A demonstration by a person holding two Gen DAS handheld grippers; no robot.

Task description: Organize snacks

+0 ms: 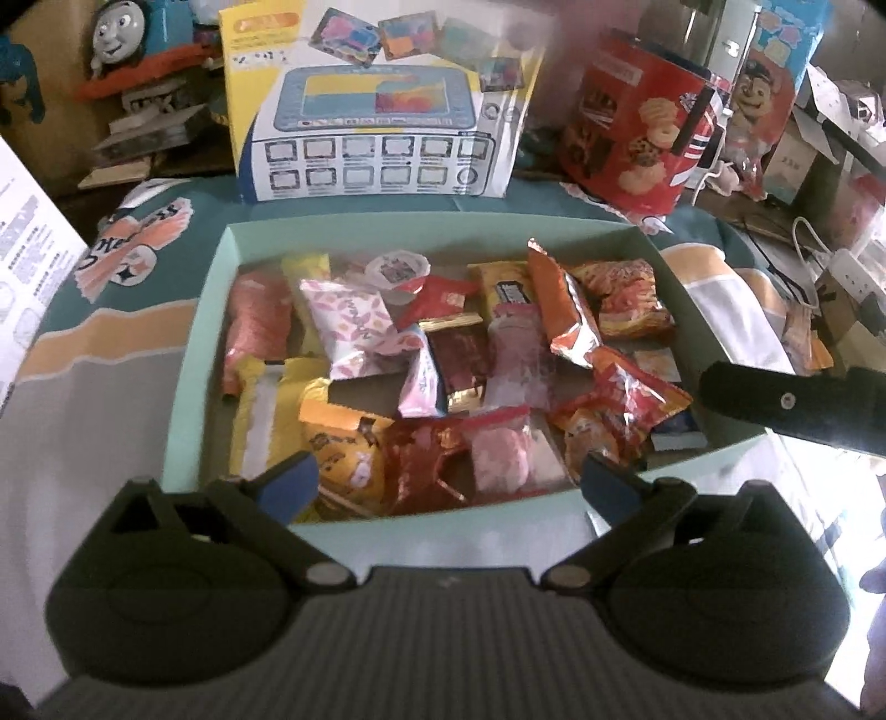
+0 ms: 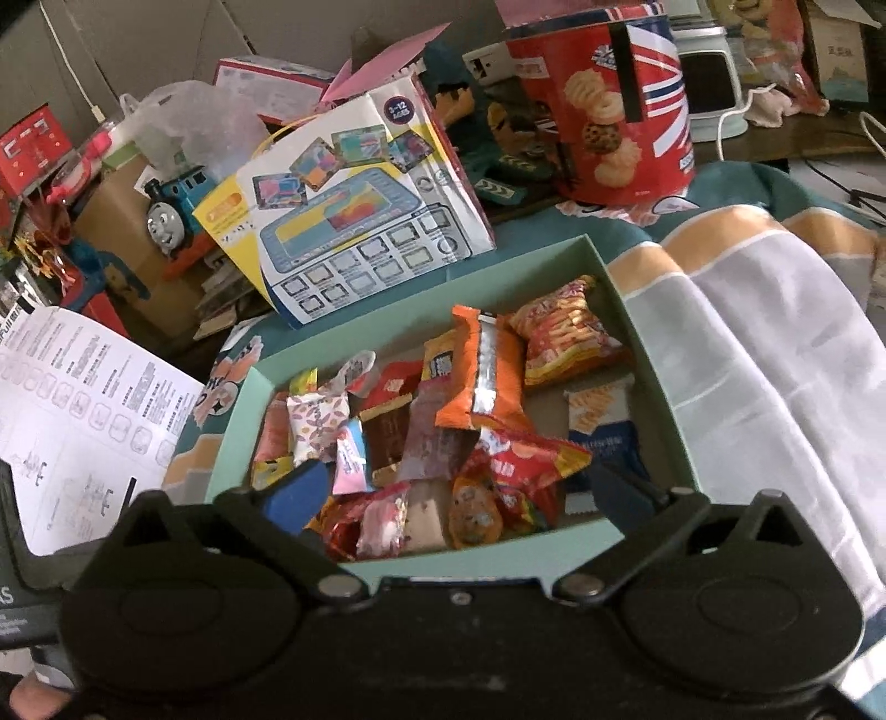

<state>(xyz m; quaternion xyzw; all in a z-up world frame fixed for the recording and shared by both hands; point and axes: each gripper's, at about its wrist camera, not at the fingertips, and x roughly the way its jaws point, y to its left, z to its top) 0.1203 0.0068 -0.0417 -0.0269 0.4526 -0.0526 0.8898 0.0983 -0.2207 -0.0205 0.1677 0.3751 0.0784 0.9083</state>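
Note:
A pale green open box point(image 1: 205, 332) lies on the patterned cloth and holds several snack packets in a loose heap. Among them are a pink floral packet point(image 1: 349, 327), an orange packet point(image 1: 565, 310) and a yellow packet point(image 1: 343, 443). My left gripper point(image 1: 448, 482) hovers over the box's near edge, open, with nothing pressed between its blue pads. In the right wrist view the same box point(image 2: 642, 343) shows an orange packet point(image 2: 482, 376) and a blue-and-white packet point(image 2: 603, 432). My right gripper point(image 2: 457, 490) is also open above the near edge, gripping nothing.
Behind the box stand a toy tablet carton point(image 1: 376, 111) and a red cookie tin point(image 1: 637, 138). A toy train point(image 1: 122, 33) sits at the far left. A printed instruction sheet point(image 2: 83, 399) lies at the left, and a power strip point(image 1: 853, 271) at the right.

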